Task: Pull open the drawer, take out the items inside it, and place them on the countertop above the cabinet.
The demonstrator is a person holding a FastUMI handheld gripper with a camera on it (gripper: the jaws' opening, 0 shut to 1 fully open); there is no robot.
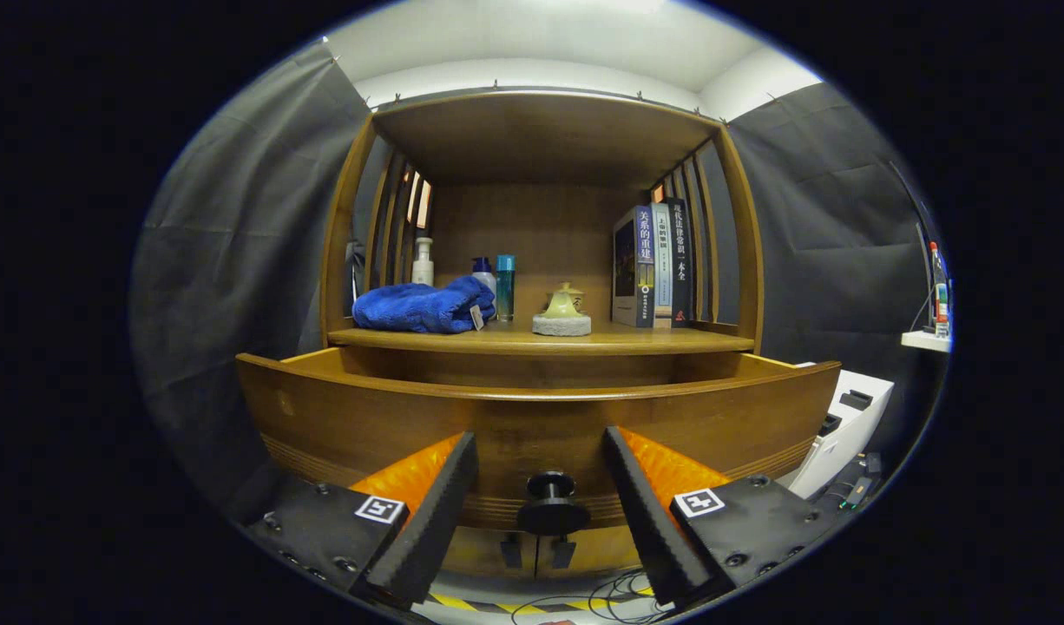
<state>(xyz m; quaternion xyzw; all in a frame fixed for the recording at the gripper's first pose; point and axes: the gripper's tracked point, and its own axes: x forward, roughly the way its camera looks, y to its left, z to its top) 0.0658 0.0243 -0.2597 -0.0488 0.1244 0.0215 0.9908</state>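
Straddling the drawer's round knob (549, 502), the gripper (541, 512) has its two fingers spread wide, one on each side of the knob with a clear gap to either, so nothing is pinched. That stance suits either closing on the knob or letting go of it; which one, I cannot tell.

Going from left to right beyond the fingers: a folded blue towel (423, 308) lies on the countertop (541, 340) above the cabinet, with a white pump bottle (423, 260) behind it and two smaller bottles, one with a dark cap (483, 276) and one teal (505, 286), just beside its right end. Next stands a small yellowish ornament on a grey base (562, 312), roughly in line with the knob. Further right, a few books (653, 265) stand upright against the slatted side of the shelf.

As for the drawer (532, 417), it is of warm brown wood with a curved front and a grooved band low on its face. It appears pulled out toward the fingers, its top rim sitting forward of the countertop edge. Its inside is hidden behind the front panel, so whether anything lies in it cannot be told. By my judgement the opening step looks done and the emptying is either ahead or partly done.
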